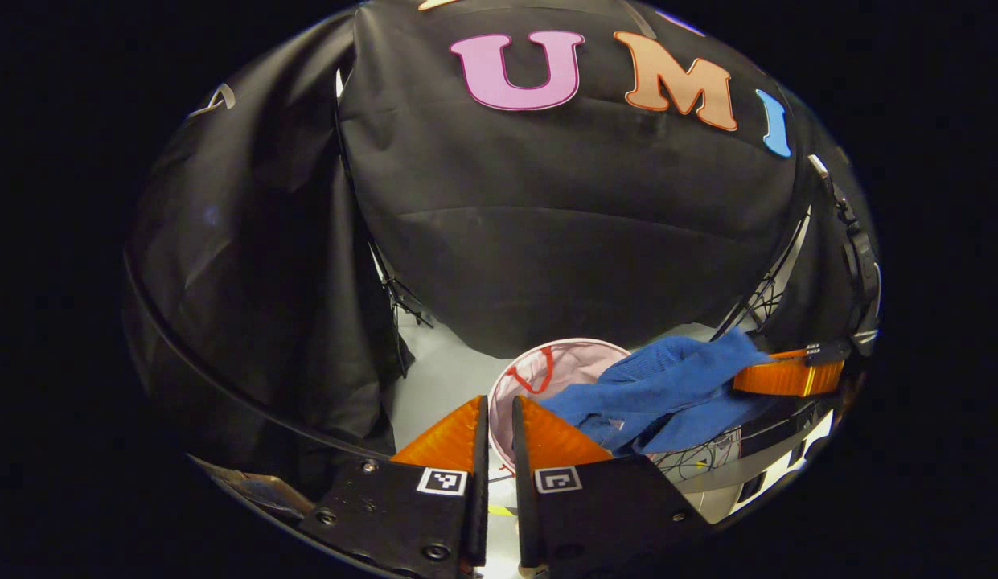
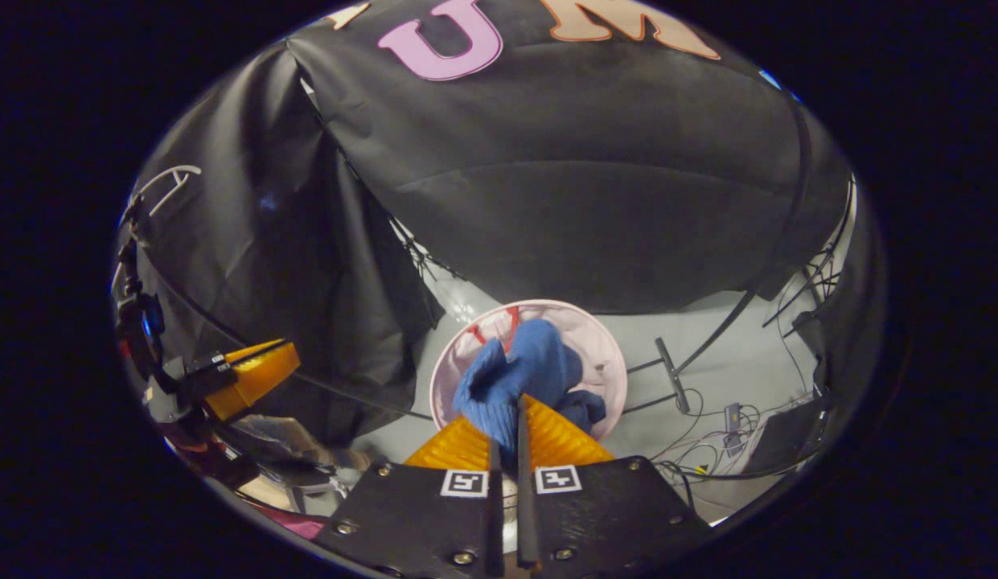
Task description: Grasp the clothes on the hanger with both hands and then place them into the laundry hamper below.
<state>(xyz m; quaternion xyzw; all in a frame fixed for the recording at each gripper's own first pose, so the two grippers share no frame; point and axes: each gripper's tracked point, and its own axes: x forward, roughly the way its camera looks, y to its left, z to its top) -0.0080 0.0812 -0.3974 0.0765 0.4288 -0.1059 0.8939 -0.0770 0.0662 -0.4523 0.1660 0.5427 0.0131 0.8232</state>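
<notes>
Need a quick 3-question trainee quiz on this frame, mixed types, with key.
1. True or false: the right gripper has blue fabric pinched between its fingers.
2. Multiple choice: where does the blue garment hang in the left gripper view? A) on a hanger B) over the pink laundry hamper C) flat on the floor
3. Fill in: the left gripper is nearly closed, and between its fingers there is ____.

Key:
1. True; in the right gripper view the cloth runs down between the two orange fingers.
2. B; it drapes from the right gripper across the hamper's rim.
3. Nothing; the narrow gap between them holds no cloth.
</notes>
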